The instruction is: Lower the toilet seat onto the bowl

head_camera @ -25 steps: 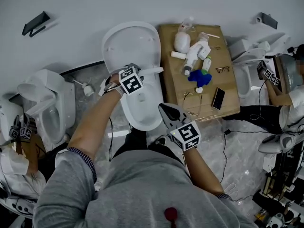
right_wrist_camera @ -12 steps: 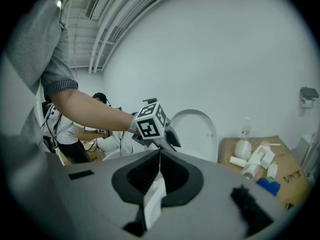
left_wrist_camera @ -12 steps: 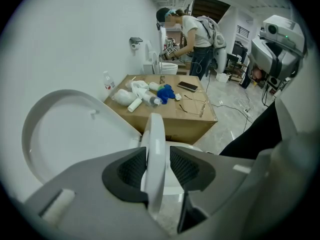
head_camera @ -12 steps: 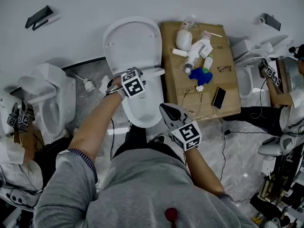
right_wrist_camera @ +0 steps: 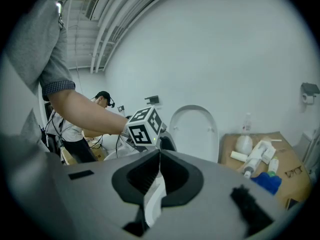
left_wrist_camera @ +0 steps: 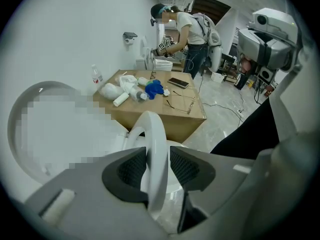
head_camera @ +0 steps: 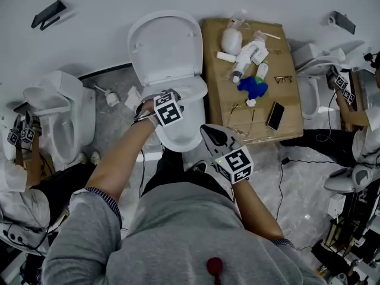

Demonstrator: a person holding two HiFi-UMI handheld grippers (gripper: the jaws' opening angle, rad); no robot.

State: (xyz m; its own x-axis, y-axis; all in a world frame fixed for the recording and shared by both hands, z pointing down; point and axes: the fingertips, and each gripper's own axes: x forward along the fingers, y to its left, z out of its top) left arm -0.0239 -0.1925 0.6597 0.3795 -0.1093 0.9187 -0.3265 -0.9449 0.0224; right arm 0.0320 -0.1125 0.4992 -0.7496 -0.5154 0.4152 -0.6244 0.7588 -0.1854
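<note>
My left gripper (left_wrist_camera: 156,158) is clamped on the white plastic toilet seat ring (left_wrist_camera: 154,129). The two dark ribbed pads press on either side of its rim, and the ring runs edge-on straight up between them. The seat is lifted clear of the white ceramic bowl (head_camera: 181,136), tilted partway up. It arcs away from me towards the white oval lid (head_camera: 163,43), which stands open against the wall.

In the head view my left arm reaches across in front of me, with the gripper over the left side of the bowl.

My right gripper (right_wrist_camera: 159,156) is closed, fingertips meeting, with nothing caught between them. It hangs off the bowl's front-right corner, near it, though I can't tell whether it touches.

Just right of the toilet is the brown cardboard box (head_camera: 237,120), with a heap of white bottles (head_camera: 246,58) on top. Beside them lie a crumpled blue cloth (head_camera: 252,88) and a black phone (head_camera: 274,116). Past the box, in the left gripper view, another person (left_wrist_camera: 187,39) bends over a fixture at the wall.
</note>
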